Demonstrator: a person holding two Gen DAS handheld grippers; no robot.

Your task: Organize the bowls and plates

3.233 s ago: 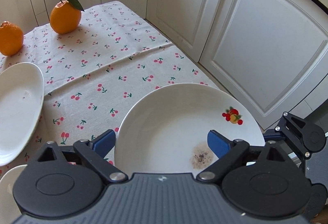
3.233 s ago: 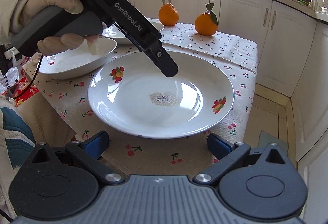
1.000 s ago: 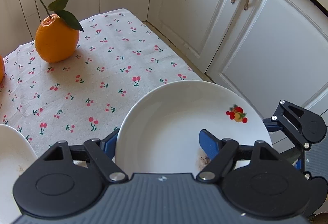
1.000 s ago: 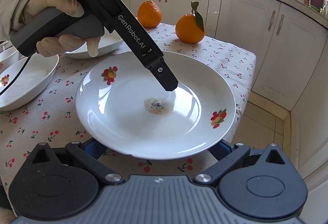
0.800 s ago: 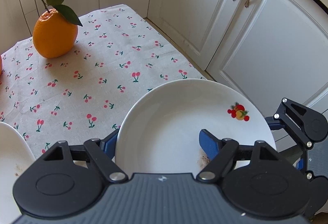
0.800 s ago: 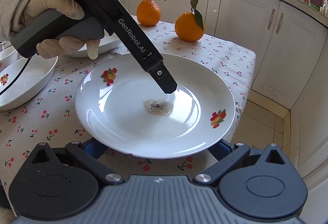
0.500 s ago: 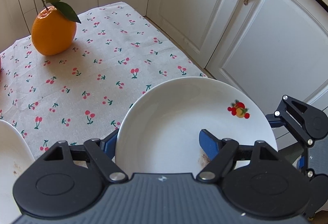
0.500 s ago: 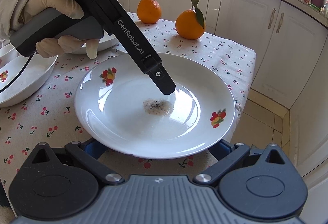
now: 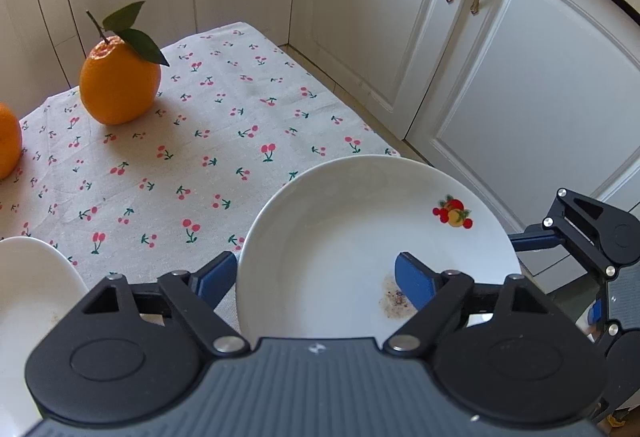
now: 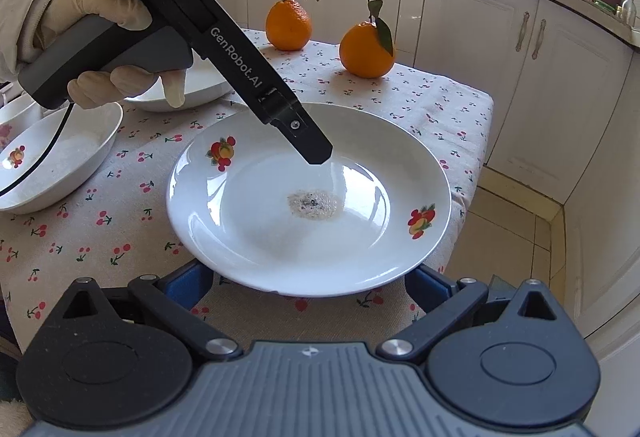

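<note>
— So, where's the plate [image 10: 260, 229]?

— At the near corner of the table [image 10: 420, 109], its front rim out past the edge. It's white with fruit prints, and there's a brownish smear of crumbs [image 10: 313, 204] in the middle.

— And the left hand-held gripper [image 9: 314, 277]?

— It straddles the far rim, one blue finger outside the rim and the other over the plate's inside by the smear. The jaws are partly apart; whether they actually pinch the rim, I cannot tell. A gloved hand [image 10: 100, 37] holds its grip.

— The right hand-held gripper [image 10: 306, 283]?

— Spread wide, a finger low on each side of the near rim, clamping nothing.

— Anything else around?

— A white bowl [image 10: 60, 157] to the left, another dish [image 10: 200, 85] behind the hand, and two oranges at the back, one plain [image 10: 289, 24], one with a leaf [image 10: 367, 49]. White cabinets [image 9: 520, 77] stand beyond the table.
</note>
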